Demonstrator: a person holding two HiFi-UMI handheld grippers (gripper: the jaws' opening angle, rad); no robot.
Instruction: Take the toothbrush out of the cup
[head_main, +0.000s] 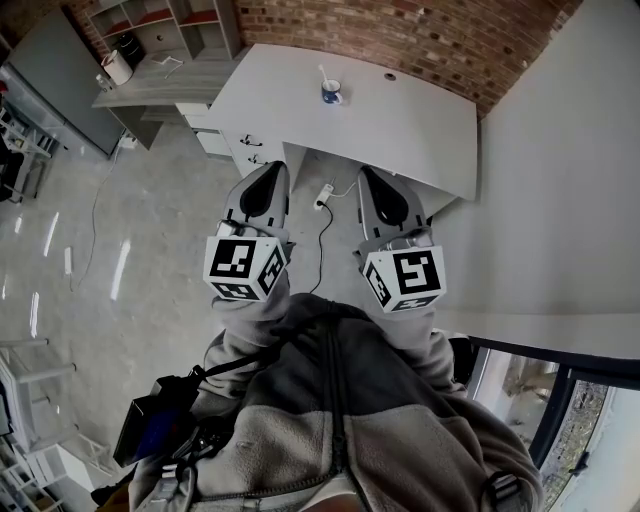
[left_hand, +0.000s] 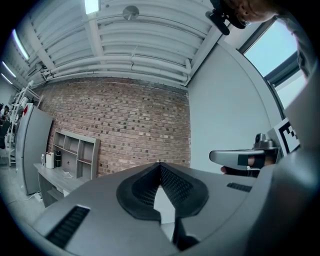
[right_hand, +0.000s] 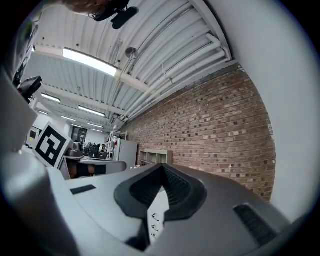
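The task had not begun: this was the approach, judged from how far off everything stood. The cup (head_main: 331, 93) sat upright on the far part of the white desk (head_main: 410, 130), with the toothbrush (head_main: 324, 74) standing in it, its handle leaning to the left above the rim. Both tools were held close to the person's body, well apart from the cup.

The left gripper (head_main: 276, 167) had its jaws closed tip to tip with nothing between them, and its own view showed the pads meeting at the top. The right gripper (head_main: 368, 172) was the same, jaws together and empty. Both pointed forward and rather upward, toward the brick wall (head_main: 420, 35).

The next move would likely call for stepping up to the desk, opening one pair of jaws, and bringing them down around the handle above the rim. The other gripper might steady the cup, since a light cup could tip or lift with the brush.

The desk was otherwise bare, with drawers (head_main: 250, 148) under its left end. A cable (head_main: 322, 235) ran across the grey floor (head_main: 150, 210) beneath it. A shelf (head_main: 165, 22) stood at the far left against the brick, and a plain white wall (head_main: 560, 160) closed the right side.
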